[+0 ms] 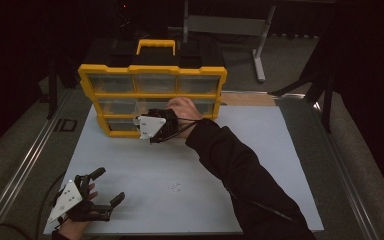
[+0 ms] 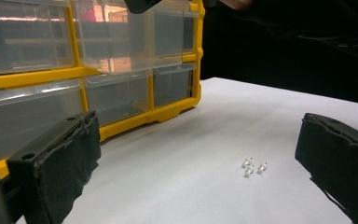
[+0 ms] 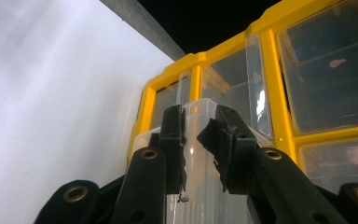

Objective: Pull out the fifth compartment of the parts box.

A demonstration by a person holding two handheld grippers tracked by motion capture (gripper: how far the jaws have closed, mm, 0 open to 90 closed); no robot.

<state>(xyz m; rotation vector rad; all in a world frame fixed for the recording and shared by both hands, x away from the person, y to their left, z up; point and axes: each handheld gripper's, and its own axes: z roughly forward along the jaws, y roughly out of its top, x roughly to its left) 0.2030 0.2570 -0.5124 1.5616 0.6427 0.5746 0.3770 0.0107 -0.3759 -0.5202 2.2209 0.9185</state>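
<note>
The organizer (image 1: 152,80) has a glossy yellow plastic frame with clear, smooth plastic drawers that catch reflections; the drawer (image 3: 200,154) between the right gripper (image 3: 199,135)'s pads is the same transparent plastic; the pads (image 2: 60,168) of the left gripper (image 2: 205,163) look like rough, matt black foam with frayed edges; the worktop (image 1: 260,150) is matt, smooth and pale; the small white pieces (image 2: 253,167) near its front edge look like glossy plastic.

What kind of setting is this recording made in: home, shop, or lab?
Most likely a lab or workshop test bench: a bare white tabletop on a metal-railed frame, dark curtained surroundings, and a yellow parts organizer with clear drawers. The right gripper grips one clear drawer.
</note>
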